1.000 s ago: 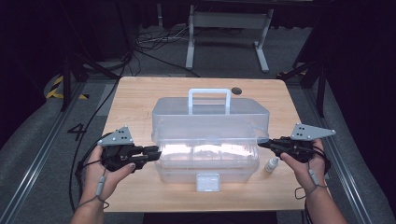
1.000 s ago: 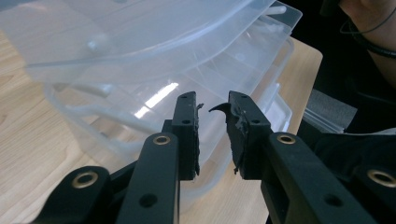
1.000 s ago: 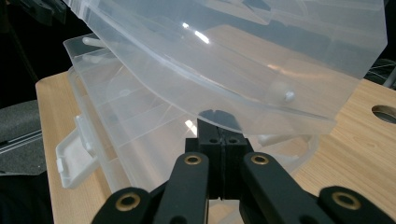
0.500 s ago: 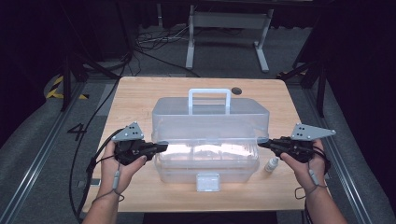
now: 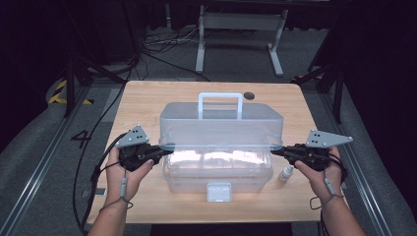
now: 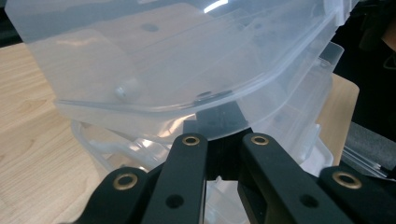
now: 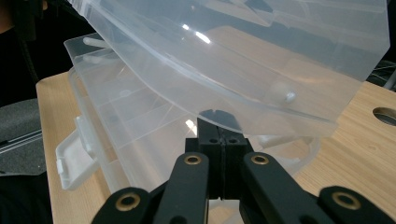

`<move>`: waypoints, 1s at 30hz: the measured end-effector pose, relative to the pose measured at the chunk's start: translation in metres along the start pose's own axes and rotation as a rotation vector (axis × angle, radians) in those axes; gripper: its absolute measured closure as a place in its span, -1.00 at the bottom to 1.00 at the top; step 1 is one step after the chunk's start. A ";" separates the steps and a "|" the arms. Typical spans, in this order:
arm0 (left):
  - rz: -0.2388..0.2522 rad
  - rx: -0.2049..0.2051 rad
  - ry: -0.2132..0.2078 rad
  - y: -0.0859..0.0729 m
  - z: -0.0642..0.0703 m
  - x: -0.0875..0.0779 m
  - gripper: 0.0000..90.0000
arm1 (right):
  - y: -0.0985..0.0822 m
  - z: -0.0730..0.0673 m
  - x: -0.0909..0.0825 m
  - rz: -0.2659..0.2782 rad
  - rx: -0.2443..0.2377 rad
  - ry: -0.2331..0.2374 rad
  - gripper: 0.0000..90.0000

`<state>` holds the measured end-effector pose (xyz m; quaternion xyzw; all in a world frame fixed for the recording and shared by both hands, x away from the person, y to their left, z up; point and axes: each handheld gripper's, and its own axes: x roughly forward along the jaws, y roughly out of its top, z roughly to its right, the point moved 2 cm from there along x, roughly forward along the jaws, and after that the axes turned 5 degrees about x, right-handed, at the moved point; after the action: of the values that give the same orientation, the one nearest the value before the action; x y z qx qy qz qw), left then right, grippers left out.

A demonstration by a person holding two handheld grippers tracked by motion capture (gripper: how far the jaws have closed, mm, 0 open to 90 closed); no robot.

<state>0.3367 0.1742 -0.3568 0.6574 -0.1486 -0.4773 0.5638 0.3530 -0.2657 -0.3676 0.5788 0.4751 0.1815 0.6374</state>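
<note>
A clear plastic toolbox stands mid-table, its lid [image 5: 221,125] tilted up off the base [image 5: 216,172], white handle [image 5: 220,101] on top and latch [image 5: 219,191] hanging at the front. My left gripper [image 5: 164,151] is shut, its tips tucked under the lid's left edge. My right gripper [image 5: 276,151] is shut too, tips under the lid's right edge. In the left gripper view the closed jaws [image 6: 219,126] sit just beneath the lid rim [image 6: 163,56]. The right gripper view shows its pressed-together jaws [image 7: 218,123] under the lid [image 7: 261,60], above the base [image 7: 121,121]. Nothing lies between either pair.
A small white bottle [image 5: 285,173] stands on the wooden table [image 5: 147,103] beside the box's right front corner, close to my right hand. A round hole [image 5: 249,95] is in the tabletop behind the box. Stands and cables are on the floor beyond.
My left hand has moved right toward the box, bringing its gripper from beside the box to the lid's left edge. The right gripper has stayed where it was.
</note>
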 end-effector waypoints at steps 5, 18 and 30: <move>-0.005 0.013 0.020 0.003 0.000 -0.001 1.00 | 0.002 0.000 0.000 0.008 -0.002 -0.001 1.00; 0.008 0.021 0.038 0.017 -0.002 -0.001 1.00 | 0.012 0.002 -0.001 0.038 -0.010 -0.017 1.00; 0.031 0.011 0.054 0.028 -0.009 -0.001 1.00 | 0.022 0.006 -0.001 0.064 -0.012 -0.031 1.00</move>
<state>0.3529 0.1714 -0.3327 0.6706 -0.1462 -0.4498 0.5715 0.3645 -0.2635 -0.3476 0.5928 0.4453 0.1957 0.6419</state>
